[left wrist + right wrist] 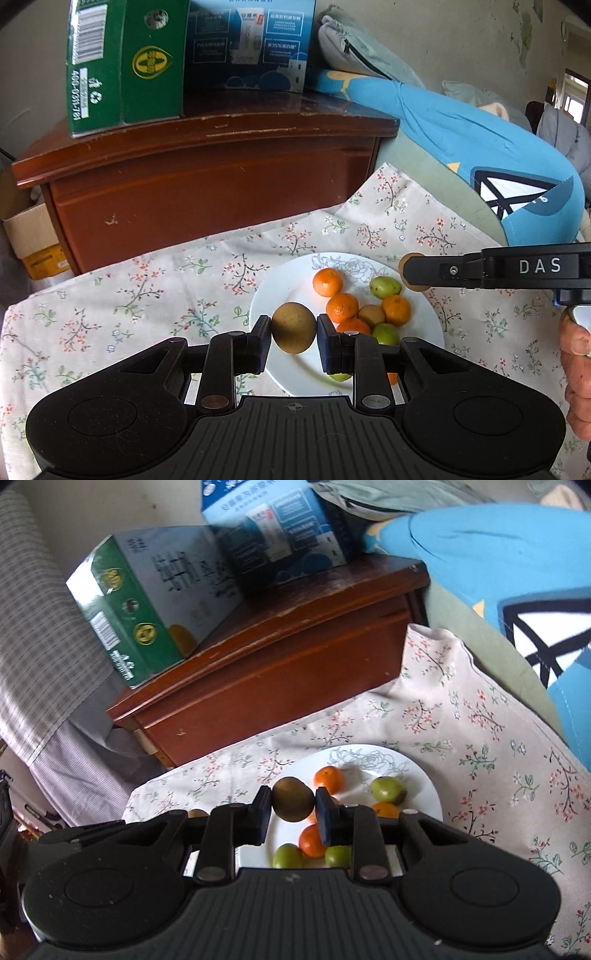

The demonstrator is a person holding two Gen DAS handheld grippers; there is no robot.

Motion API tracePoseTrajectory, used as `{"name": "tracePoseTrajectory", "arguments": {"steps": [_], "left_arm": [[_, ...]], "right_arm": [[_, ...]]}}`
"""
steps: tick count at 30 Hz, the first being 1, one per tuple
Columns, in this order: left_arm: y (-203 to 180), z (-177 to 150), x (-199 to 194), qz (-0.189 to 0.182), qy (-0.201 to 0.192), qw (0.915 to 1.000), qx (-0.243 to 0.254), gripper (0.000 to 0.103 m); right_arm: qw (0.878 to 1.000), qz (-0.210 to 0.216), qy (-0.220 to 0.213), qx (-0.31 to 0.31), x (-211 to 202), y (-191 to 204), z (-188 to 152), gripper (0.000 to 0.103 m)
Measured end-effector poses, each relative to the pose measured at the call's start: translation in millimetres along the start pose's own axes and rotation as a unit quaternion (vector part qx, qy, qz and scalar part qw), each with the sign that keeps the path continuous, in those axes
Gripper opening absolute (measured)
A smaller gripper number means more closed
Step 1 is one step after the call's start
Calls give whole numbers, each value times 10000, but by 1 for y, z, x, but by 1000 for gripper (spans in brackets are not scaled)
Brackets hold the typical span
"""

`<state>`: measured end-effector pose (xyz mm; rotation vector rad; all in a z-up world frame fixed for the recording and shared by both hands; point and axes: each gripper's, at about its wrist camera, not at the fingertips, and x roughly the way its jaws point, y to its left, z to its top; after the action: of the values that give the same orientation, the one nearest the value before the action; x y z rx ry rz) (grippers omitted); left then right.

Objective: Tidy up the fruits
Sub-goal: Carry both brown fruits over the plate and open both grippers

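Observation:
A white plate (pixel 266 295) on a floral cloth holds several oranges (pixel 328 282), green fruits (pixel 385 287) and a small kiwi (pixel 371 314). My left gripper (pixel 294 328) is shut on a brown kiwi (pixel 294 326) and holds it above the plate's left side. My right gripper (pixel 293 801) is shut on another kiwi (pixel 293 799) above the plate (pixel 424 779). In the left wrist view the right gripper (pixel 413 272) reaches in from the right, its kiwi showing behind the finger, above the plate's far right rim.
A brown wooden cabinet (pixel 207 177) stands behind the cloth-covered table (pixel 110 302), with a green carton (pixel 125 62) and a blue carton (pixel 251 44) on top. A blue cushion (pixel 480 147) lies at the right. A cardboard box (pixel 33 236) sits at the left.

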<state>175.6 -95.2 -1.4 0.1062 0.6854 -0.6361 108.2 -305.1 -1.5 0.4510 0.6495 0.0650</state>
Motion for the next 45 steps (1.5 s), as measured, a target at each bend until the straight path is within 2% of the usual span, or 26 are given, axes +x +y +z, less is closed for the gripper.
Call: {"name": "tracePoseTrajectory", "arguments": {"steps": [16, 21, 22, 24, 27, 32, 39, 45], "left_arm": [[-1, 1, 39, -115, 263, 9994, -198, 24], [-4, 1, 41, -121, 269, 9993, -234, 28], [-4, 2, 40, -114, 250, 9993, -260, 30], [-4, 5, 35, -51, 153, 9994, -309, 44], [-2, 11, 23, 68, -20, 9993, -370, 60], [5, 22, 1, 188, -112, 9985, -499, 71], [15, 21, -32, 381, -86, 9983, -434, 79], [27, 10, -53, 578, -11, 9974, -432, 80]], "right_arm": [[9980, -400, 191, 442, 30, -24, -3, 26], [9973, -488, 170, 531, 33, -28, -3, 30], [9972, -487, 147, 549, 32, -28, -2, 30], [9970, -472, 90, 602, 30, -29, -1, 30], [9970, -425, 38, 638, 27, -29, 2, 30], [9977, -396, 5, 544, 23, -24, 3, 30], [9981, -313, 62, 530, 14, -18, 0, 30], [9989, -250, 151, 356, 7, -6, -9, 31]]}}
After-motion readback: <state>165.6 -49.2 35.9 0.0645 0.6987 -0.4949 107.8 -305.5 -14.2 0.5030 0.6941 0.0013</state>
